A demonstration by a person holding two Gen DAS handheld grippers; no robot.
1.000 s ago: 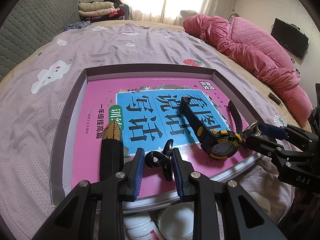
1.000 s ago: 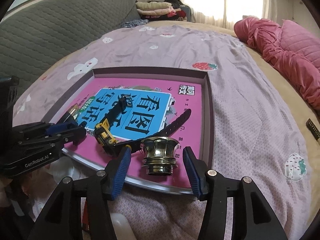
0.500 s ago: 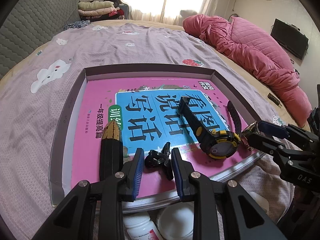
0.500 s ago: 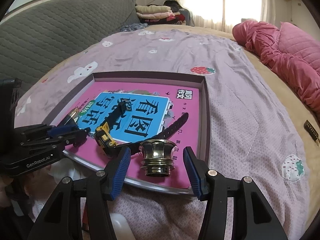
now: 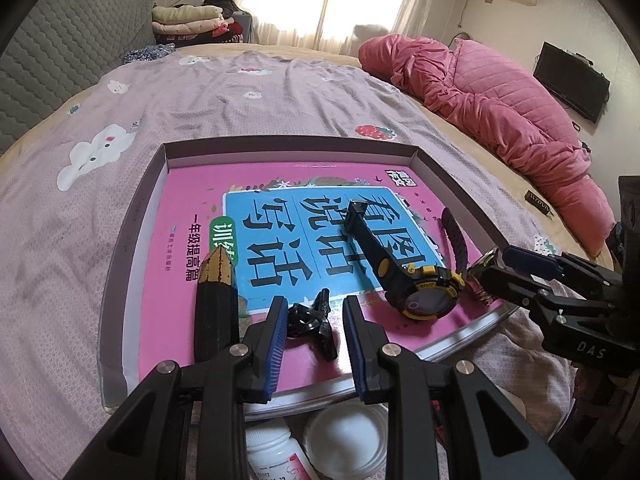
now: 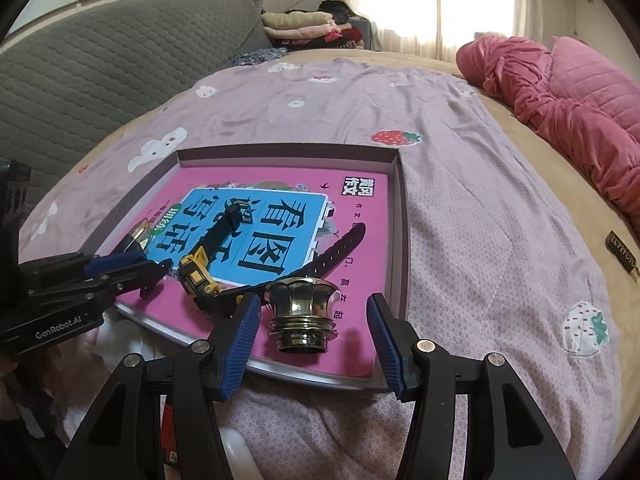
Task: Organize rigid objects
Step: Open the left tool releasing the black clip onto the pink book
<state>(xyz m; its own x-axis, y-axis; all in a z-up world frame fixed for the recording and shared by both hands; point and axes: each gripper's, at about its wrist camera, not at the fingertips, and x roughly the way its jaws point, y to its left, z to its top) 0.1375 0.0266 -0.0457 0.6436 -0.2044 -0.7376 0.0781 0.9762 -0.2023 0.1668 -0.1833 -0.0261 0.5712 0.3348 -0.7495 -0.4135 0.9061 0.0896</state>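
A shallow grey box lid [image 5: 132,216] on the bed holds a pink book [image 5: 192,196]. On the book lie a black and yellow watch [image 5: 420,292], a black pencil-shaped case [image 5: 216,304] and a small black clip [image 5: 310,320]. My left gripper [image 5: 314,320] is open, its pads either side of the clip without touching it. In the right wrist view a brass knob [image 6: 302,314] stands on the book's near edge. My right gripper [image 6: 312,332] is open wide around the knob, with clear gaps on both sides. The watch [image 6: 200,276] lies left of the knob.
A white pill bottle [image 5: 276,460] and a white round lid [image 5: 348,436] sit below the box edge. A pink quilt [image 5: 480,96] lies at the right, folded clothes [image 5: 188,20] at the back, a grey headboard [image 6: 100,64] on the left.
Both grippers have drawn back slightly toward me. The left one has let go of the clip, which now lies flat on the book. The knob stays put.
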